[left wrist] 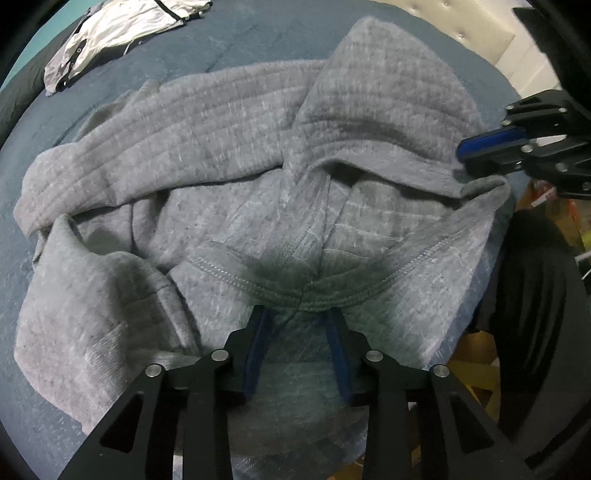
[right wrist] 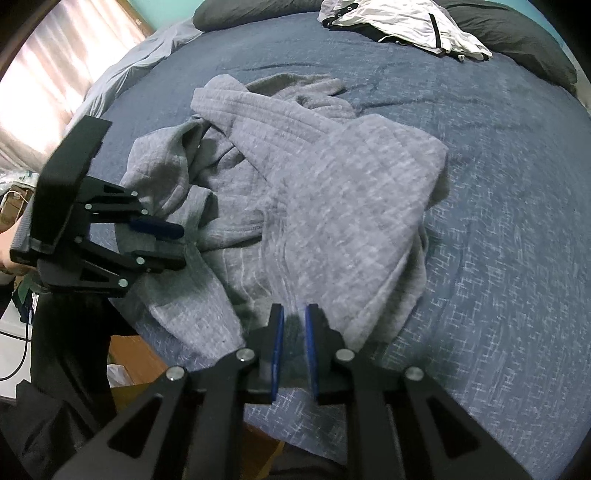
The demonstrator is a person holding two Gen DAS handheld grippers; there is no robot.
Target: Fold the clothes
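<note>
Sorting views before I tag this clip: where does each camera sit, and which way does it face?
Left wrist: on the left gripper, looking down at the grey hoodie; its own fingers show, apart.
Right wrist: on the right gripper, looking down across the blue bedspread; its fingers pinch the hoodie's edge.
Shared: the hoodie, the white garment, and each other's gripper.

Blue bedspread [right wrist: 498,184], dark pillows [right wrist: 517,33], curtained window [right wrist: 55,74], tufted headboard [left wrist: 461,26]

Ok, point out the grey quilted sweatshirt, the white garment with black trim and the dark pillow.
grey quilted sweatshirt [right wrist: 354,192], right wrist view, on its folded top panel.
white garment with black trim [right wrist: 402,22], right wrist view, on its crumpled middle.
dark pillow [right wrist: 517,40], right wrist view, on its upper face.
</note>
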